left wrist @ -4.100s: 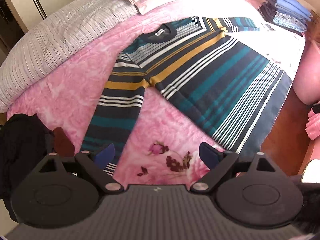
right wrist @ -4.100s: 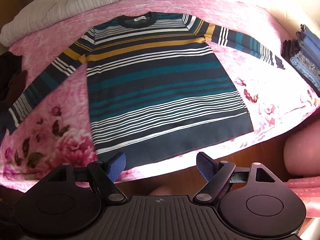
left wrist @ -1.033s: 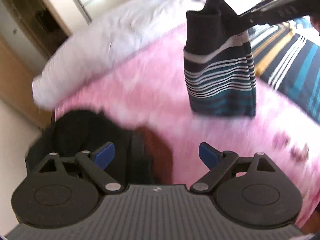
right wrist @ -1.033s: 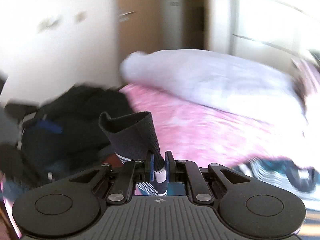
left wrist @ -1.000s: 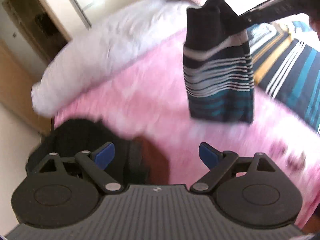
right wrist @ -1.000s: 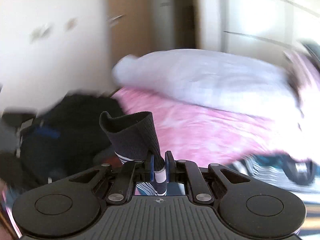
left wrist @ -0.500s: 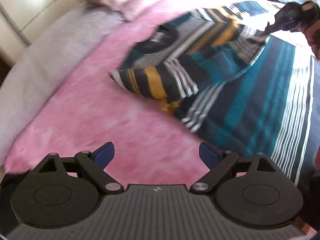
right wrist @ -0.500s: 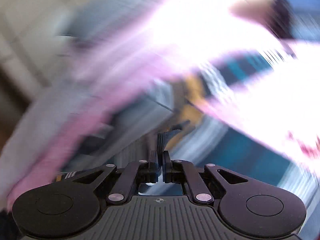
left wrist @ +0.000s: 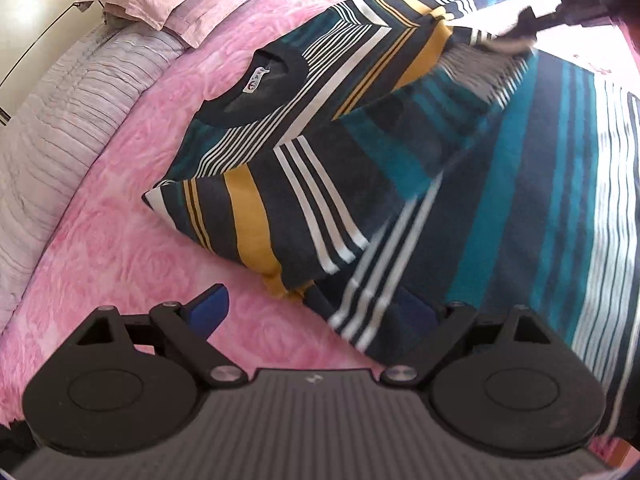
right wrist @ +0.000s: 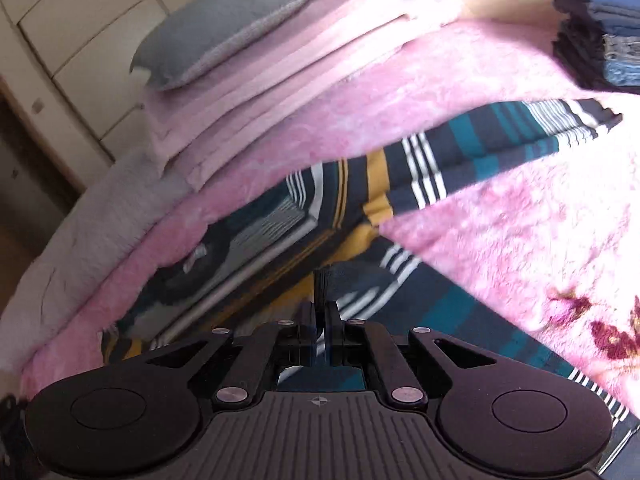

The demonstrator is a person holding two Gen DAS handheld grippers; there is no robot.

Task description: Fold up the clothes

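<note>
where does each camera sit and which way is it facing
Left wrist: on the open left claw, low over the pink bedspread, facing the sweater with one sleeve folded across; the right claw shows far off.
Right wrist: on the right claw, shut on the sleeve cuff, facing the pillows and cabinets.
Both show the sweater and bedspread.

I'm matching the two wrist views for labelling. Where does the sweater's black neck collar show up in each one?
Left wrist: the collar sits upper centre-left, label visible, flat on the pink blanket.
Right wrist: the collar lies left of centre, blurred, just beyond the right gripper, which is shut on the sleeve cuff.
Shared landmark: the mustard stripe.
</note>
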